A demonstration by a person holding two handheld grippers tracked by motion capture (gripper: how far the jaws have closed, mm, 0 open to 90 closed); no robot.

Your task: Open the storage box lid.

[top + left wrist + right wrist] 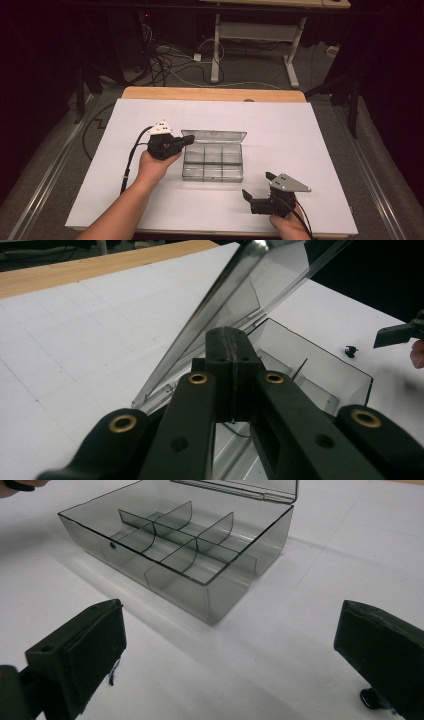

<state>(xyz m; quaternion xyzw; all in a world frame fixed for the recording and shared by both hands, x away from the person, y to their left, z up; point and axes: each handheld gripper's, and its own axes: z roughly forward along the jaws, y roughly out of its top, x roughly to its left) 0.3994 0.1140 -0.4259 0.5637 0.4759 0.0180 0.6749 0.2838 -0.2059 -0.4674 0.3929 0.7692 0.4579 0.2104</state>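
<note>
In the high view, the clear compartment box [213, 162] lies near the middle of the white surface [300, 130], with its long axis running left to right and its lid [214, 135] standing open along the far side. The left gripper [187, 141] is at the left end of the box, up at the corner where the lid joins it, so the left hand [152, 167] is clearly the nearer one. The right gripper [257, 186] rests well apart, toward the near right side of the box, and its jaws stand wide with nothing between them. In the left gripper view, the two black jaws are pressed flat together with no gap, and the closed tip sits just at the inner face of the tilted lid [240, 295]; I cannot tell if it really touches the lid or only rests beside it. The box body [325, 375] opens to the right behind the tip. In the right gripper view, the box [200, 580] lies ahead and slightly to the left of the open jaws, its dividers visible and its compartments look empty, and a small black part [369, 698] lies on the surface under the right jaw.
</note>
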